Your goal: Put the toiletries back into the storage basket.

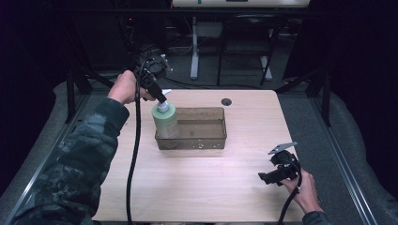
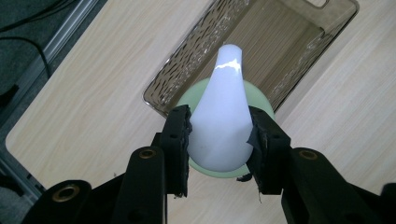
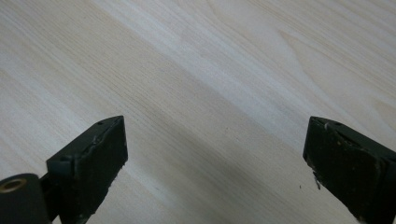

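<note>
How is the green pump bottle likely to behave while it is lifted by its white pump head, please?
The green pump bottle is tall and narrow, so it probably tips easily. The left gripper clamps only the smooth, tapered white pump head, which may slip or swivel.

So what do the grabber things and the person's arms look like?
Both are black two-jaw tools. The left gripper has flat black pads and brass-coloured rivets. The right gripper wears a grey three-cornered plate on top. A black cable trails from each. The left sleeve is dark camouflage.
</note>
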`<action>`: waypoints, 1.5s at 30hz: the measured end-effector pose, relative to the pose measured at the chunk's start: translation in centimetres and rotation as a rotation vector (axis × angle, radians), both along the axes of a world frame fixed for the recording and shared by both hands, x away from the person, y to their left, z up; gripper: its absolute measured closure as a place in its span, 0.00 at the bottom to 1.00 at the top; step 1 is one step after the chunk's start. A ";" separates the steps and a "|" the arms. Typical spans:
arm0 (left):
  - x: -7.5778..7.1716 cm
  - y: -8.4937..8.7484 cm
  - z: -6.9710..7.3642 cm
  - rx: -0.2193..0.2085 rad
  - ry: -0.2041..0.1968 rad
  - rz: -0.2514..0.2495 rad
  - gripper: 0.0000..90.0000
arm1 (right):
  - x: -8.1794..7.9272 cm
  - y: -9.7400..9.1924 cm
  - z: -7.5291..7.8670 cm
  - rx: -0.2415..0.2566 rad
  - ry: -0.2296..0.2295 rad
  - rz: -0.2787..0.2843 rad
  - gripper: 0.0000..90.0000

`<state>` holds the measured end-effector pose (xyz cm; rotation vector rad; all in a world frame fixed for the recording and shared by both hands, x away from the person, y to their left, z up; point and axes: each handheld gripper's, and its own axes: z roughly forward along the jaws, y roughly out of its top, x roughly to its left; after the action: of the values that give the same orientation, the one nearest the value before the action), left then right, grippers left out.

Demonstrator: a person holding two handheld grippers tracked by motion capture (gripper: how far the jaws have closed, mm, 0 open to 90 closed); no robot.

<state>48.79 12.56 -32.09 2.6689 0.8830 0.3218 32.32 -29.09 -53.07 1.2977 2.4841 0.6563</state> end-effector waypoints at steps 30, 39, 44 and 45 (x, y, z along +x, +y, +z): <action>-1.4 1.0 0.1 -0.161 -0.075 0.074 0.12 | -0.2 0.2 0.3 0.001 -0.005 0.005 0.07; -2.6 2.1 -0.4 -0.159 -0.103 0.089 0.00 | -0.2 0.2 0.2 -0.009 -0.005 0.007 0.07; -4.1 3.4 -0.8 -0.180 -0.119 0.085 0.00 | -0.2 0.2 0.3 -0.002 -0.001 -0.001 0.07; -4.1 3.4 -0.8 -0.180 -0.119 0.085 0.00 | -0.2 0.2 0.3 -0.002 -0.001 -0.001 0.07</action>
<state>44.73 15.99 -32.92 2.4258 0.9430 0.3962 32.08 -28.87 -52.81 1.2968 2.4829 0.6535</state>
